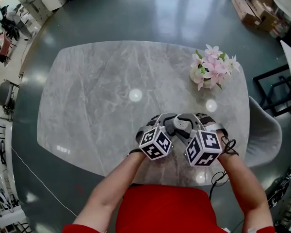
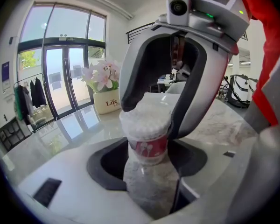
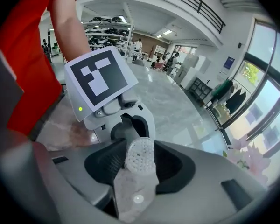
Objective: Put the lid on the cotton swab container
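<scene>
In the left gripper view a clear cotton swab container point(image 2: 149, 146) with a red label stands upright between the dark pads of my left gripper point(image 2: 147, 162), which grips its lower body. My right gripper point(image 2: 151, 113) comes down from above, and its two fingers point(image 2: 189, 106) clasp the container's frosted top, where the clear lid point(image 2: 146, 115) sits over the swabs. The right gripper view looks straight at the round face of white swab heads point(image 3: 140, 157) between the pads of my right gripper point(image 3: 139, 161). In the head view both grippers meet near the table's front edge point(image 1: 180, 125).
A white pot of pink flowers point(image 1: 211, 72) stands at the grey marble table's point(image 1: 97, 96) back right. A grey chair point(image 1: 264, 135) sits off the right edge. The person's red-sleeved arms reach in from the near side.
</scene>
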`<state>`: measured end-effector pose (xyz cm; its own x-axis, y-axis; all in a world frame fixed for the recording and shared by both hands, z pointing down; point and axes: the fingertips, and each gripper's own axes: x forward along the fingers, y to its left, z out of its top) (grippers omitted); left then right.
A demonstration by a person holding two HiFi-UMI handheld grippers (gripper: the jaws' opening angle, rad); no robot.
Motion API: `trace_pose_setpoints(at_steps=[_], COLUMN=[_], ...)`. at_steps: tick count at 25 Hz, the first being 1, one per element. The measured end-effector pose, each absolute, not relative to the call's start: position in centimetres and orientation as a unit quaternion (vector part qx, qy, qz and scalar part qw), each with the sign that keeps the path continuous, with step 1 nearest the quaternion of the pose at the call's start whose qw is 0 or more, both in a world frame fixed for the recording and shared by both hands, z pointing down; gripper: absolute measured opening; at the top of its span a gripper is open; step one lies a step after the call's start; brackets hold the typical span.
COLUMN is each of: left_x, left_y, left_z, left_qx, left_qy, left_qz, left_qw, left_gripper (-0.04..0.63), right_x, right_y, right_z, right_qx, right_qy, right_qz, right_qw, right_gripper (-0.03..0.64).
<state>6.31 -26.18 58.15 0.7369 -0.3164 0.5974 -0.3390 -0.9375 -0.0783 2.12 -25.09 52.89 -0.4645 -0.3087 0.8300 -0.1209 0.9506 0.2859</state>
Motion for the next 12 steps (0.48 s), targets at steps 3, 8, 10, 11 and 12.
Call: trace_pose_setpoints(at_steps=[3, 8, 10, 11, 12], left_x=[6.3, 6.18, 6.12, 6.05, 5.96], left_y=[-26.16, -26.1, -26.09, -26.1, -26.11], left_z=[58.15, 57.96, 57.76, 57.67, 57.61], left_qx=[0.932, 0.933, 0.933, 0.934, 0.934], left_qy=[-0.177, -0.179, -0.179, -0.18, -0.18], left_qz=[0.316, 0.312, 0.309, 0.308, 0.308], left_qw=[0.02, 0.024, 0.028, 0.029, 0.031], left_gripper=[0.295, 0.295, 0.295, 0.295, 0.295], right_x=[2.18, 2.3, 2.4, 2.44, 2.46], right_y=[-25.11, -25.13, -25.19, -25.22, -25.25], right_z=[52.8, 52.42, 52.3, 52.27, 52.27], right_qx=[0.143, 0.155, 0.158, 0.159, 0.16], right_qy=[-0.857, -0.871, -0.873, -0.873, -0.873], right_qz=[-0.085, -0.056, -0.054, -0.054, -0.053], right_qw=[0.487, 0.462, 0.459, 0.458, 0.457], right_gripper=[0.19, 0.235, 0.235, 0.235, 0.235])
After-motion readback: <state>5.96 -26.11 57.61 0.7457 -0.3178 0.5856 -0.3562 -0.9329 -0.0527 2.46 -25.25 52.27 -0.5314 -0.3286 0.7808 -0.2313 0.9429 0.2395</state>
